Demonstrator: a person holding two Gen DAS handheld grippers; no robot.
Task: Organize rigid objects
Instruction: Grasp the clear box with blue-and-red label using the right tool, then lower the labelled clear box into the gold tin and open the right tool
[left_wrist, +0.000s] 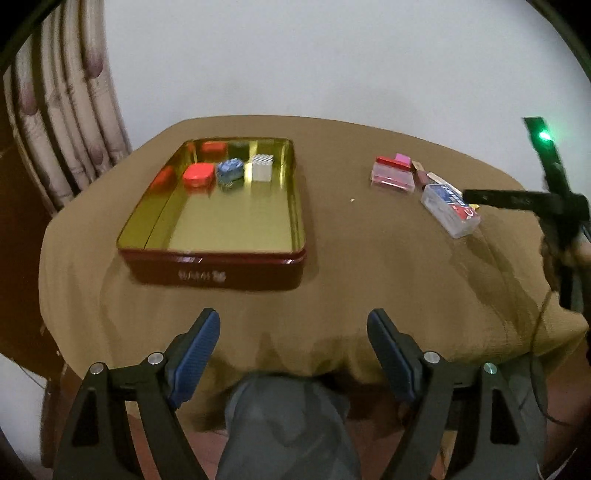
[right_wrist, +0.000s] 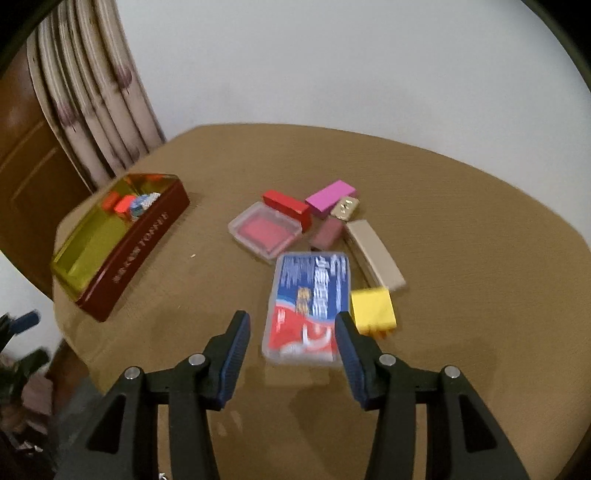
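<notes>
Hovering released over the clear plastic case (right_wrist: 308, 306) on the counter (right_wrist: 461, 221), the right gripper (right_wrist: 291, 354) must descend and clench; left gripper (left_wrist: 293, 358) empty, tin (left_wrist: 210, 254) waiting.

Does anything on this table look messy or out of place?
Yes. A loose pile of small boxes sits jumbled at odd angles on the tablecloth, while three pieces stand neatly in a row inside the tin.
</notes>
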